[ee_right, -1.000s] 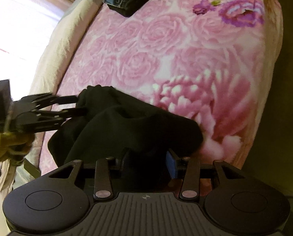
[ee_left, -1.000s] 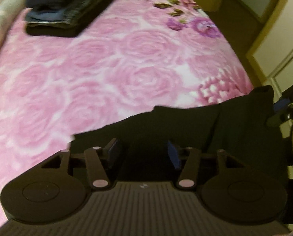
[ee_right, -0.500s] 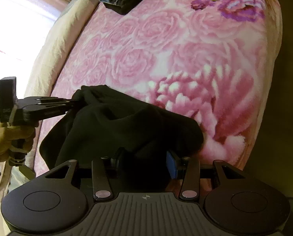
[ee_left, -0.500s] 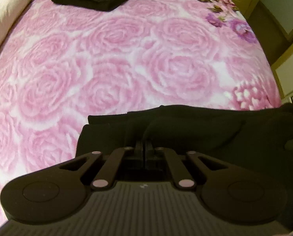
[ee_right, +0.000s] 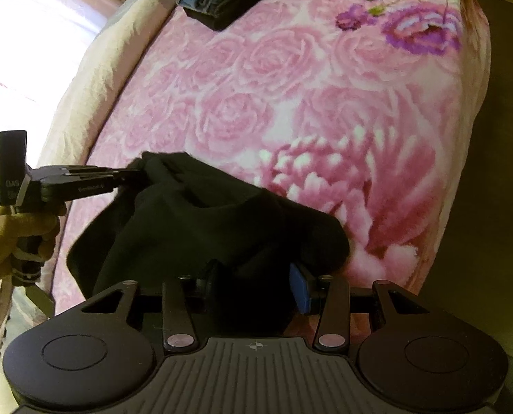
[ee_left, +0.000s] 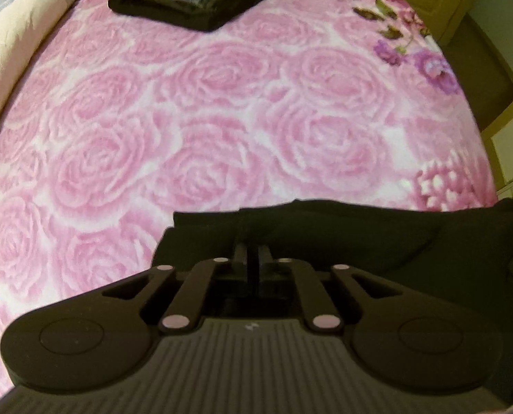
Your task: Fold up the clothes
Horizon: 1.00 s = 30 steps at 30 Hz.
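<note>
**Inspector:** Surface first.

**Assistant:** A bed under a pink rose-patterned bed cover (ee_left: 222, 120), with open cover across its middle.

**Inspector:** Nearest items?

**Assistant:** The two tools and the black garment (ee_left: 360, 238). It is at the near edge of the bed, towards the right corner. The left gripper (ee_left: 253, 252) has its fingers almost pressed together on one end of the cloth. Its jaws are opening a little, with fabric between the tips. The right wrist view shows a hand (ee_right: 18, 234) holding that tool level, with the cloth drawn up to its tip.

**Inspector:** The other tool?

**Assistant:** The right gripper (ee_right: 253, 286) stands part spread, with a thick bunch of the garment filling the gap between its fingers. I judge it to be gripping that bunch.

**Inspector:** How does the garment lie?

**Assistant:** It is slung between the two tools. Its long axis runs left to right along the near edge, and the middle sags onto the cover. Each hand has its own end, so neither needs to reach.

**Inspector:** Further off?

**Assistant:** A stack of folded clothes (ee_left: 194, 3) lies at the far side, well apart. A cream sheet (ee_left: 15, 34) runs along the far left.

**Inspector:** Assessment?

**Assistant:** The open cover lies beyond the garment, so the coming move probably carries it away from the near edge. The risk is the left end slipping.
</note>
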Available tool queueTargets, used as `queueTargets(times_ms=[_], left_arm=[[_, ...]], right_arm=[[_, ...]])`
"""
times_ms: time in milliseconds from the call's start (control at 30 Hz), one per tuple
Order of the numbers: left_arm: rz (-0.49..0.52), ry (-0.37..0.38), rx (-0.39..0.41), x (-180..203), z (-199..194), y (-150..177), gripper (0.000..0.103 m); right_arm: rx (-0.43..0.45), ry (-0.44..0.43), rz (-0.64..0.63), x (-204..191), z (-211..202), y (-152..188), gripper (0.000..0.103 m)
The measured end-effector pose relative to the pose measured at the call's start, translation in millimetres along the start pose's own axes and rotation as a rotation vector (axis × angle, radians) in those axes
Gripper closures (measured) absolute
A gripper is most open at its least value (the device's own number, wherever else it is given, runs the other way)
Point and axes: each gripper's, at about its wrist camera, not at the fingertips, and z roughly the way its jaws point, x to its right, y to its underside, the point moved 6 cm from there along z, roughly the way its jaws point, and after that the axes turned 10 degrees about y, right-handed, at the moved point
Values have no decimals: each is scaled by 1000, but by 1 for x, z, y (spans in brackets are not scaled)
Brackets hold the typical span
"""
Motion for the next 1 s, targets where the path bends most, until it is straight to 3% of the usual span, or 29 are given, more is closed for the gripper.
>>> queueTargets(times_ms=[67, 200, 267, 367, 600, 833, 1000], left_arm=[[15, -6, 39, 2, -17, -5, 94], [47, 150, 102, 32, -44, -8, 94], [101, 247, 68, 60, -40, 1, 94], [175, 286, -15, 92, -11, 17, 91], [90, 218, -55, 93, 48, 18, 96], [86, 198, -90, 97, 41, 13, 96], [77, 201, -51, 98, 19, 12, 91]], right_arm=[[20, -4, -1, -4, -7, -3, 60], [47, -6, -3, -11, -10, -6, 60], [46, 12, 4, -11, -3, -7, 60], [36, 83, 6, -1, 8, -6, 60], [13, 97, 15, 20, 16, -1, 60], [26, 67, -36, 0, -14, -3, 60], [9, 49, 37, 8, 5, -16, 60]])
